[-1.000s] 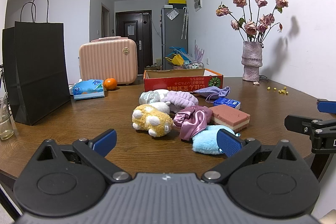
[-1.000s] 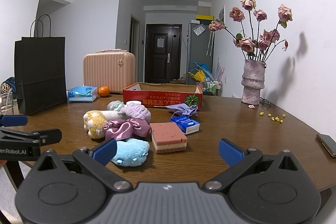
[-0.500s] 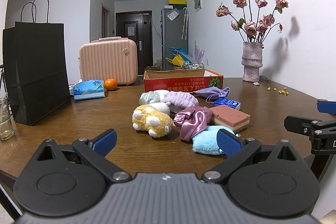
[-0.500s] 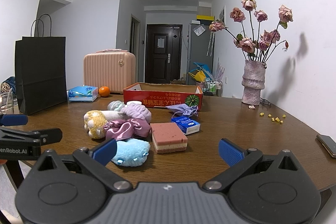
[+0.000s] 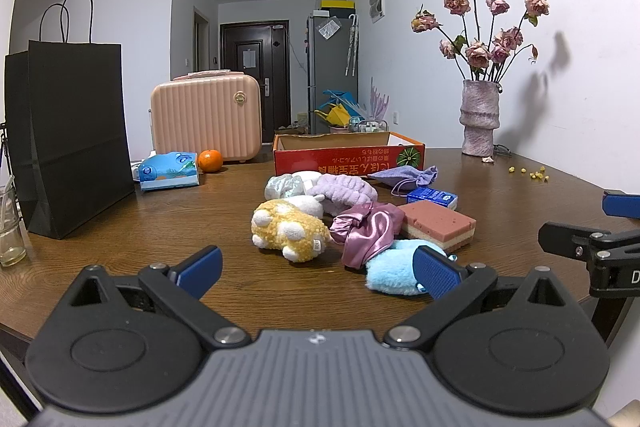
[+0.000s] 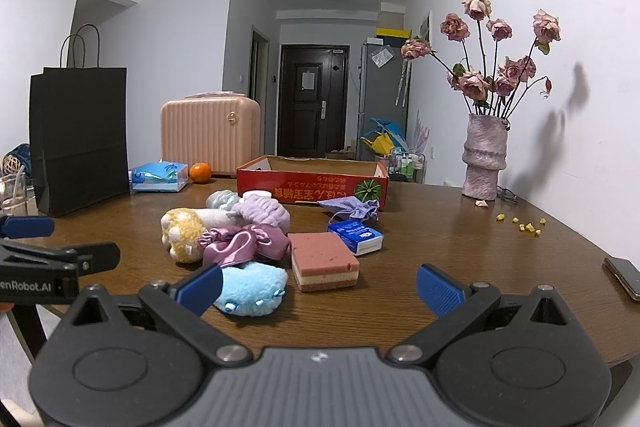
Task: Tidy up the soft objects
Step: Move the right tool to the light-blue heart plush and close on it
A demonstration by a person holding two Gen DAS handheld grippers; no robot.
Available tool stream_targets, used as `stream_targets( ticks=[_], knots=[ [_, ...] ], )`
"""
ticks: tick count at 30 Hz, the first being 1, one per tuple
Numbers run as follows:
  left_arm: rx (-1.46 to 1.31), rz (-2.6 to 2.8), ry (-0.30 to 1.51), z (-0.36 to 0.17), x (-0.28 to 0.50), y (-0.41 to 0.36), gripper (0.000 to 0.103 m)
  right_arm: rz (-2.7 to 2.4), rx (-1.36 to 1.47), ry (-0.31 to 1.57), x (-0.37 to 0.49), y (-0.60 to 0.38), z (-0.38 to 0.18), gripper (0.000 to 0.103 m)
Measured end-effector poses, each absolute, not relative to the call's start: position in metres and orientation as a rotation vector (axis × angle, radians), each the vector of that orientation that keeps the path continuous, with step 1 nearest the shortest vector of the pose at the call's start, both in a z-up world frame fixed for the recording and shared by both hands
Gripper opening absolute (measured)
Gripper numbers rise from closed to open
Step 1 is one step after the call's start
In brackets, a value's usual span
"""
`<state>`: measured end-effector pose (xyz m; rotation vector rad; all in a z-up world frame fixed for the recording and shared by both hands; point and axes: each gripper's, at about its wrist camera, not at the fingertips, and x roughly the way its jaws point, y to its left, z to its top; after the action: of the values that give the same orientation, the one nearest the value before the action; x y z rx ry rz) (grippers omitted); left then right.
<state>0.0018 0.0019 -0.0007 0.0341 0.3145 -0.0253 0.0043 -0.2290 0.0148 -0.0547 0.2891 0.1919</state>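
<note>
A heap of soft things lies mid-table: a yellow plush toy (image 5: 289, 230) (image 6: 182, 231), a pink satin scrunchie (image 5: 366, 229) (image 6: 244, 242), a light blue plush (image 5: 394, 269) (image 6: 252, 287), a lilac fluffy headband (image 5: 344, 189) (image 6: 264, 213), a pale blue scrunchie (image 5: 280, 187) (image 6: 223, 199), a layered pink sponge (image 5: 438, 225) (image 6: 323, 259) and a purple drawstring pouch (image 5: 404, 175) (image 6: 352, 207). Behind them stands an open red cardboard box (image 5: 348, 157) (image 6: 312, 183). My left gripper (image 5: 318, 269) and right gripper (image 6: 320, 287) both hover open and empty at the near table edge.
A black paper bag (image 5: 68, 139), a pink case (image 5: 206, 117), a tissue pack (image 5: 168, 171) and an orange (image 5: 210, 160) stand at the left. A flower vase (image 6: 484, 157) stands at the back right, a phone (image 6: 624, 275) at the right edge, a small blue box (image 6: 354, 235) by the sponge.
</note>
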Motion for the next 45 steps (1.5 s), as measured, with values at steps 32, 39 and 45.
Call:
stream_targets(
  ticks=[32,39,45],
  knots=[
    [-0.005,0.003,0.406,-0.021,0.056,0.036,0.103,0.267,-0.106,0.461,0.079,-0.182,-0.012,0.103],
    [-0.016,0.002,0.447,-0.030,0.077,0.044,0.103,0.287,-0.122,0.521,0.106,-0.167,-0.023,0.103],
    [-0.024,-0.003,0.477,-0.038,0.094,0.050,0.103,0.298,-0.133,0.565,0.129,-0.155,-0.031,0.103]
  ],
)
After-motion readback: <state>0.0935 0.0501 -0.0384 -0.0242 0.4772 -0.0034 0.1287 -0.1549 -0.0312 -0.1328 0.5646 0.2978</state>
